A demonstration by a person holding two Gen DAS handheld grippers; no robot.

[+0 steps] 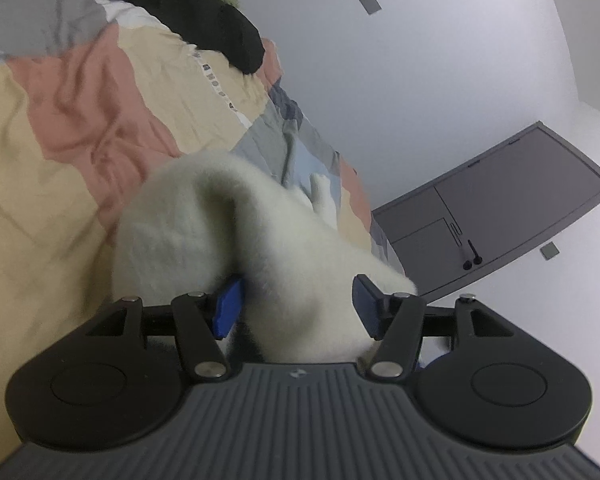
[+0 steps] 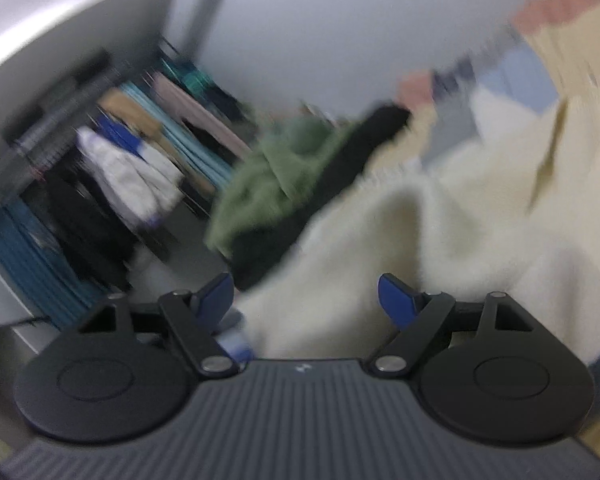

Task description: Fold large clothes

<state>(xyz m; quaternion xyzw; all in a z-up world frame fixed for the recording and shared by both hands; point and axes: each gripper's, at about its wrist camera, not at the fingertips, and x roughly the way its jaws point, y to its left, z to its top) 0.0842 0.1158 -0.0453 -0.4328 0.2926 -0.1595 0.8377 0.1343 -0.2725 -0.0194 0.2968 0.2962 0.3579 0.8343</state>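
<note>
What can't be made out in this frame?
- Left wrist view: whether the left gripper pinches the white fleece garment; fleece fills the gap.
- Right wrist view: motion blur smears the hanging clothes.
- The garment's full shape: cut off in both views.

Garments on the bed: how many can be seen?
3. A white fleece lies between both grippers' jaws; a black garment and a green one lie at the bed's far end. Others may be hidden.
</note>
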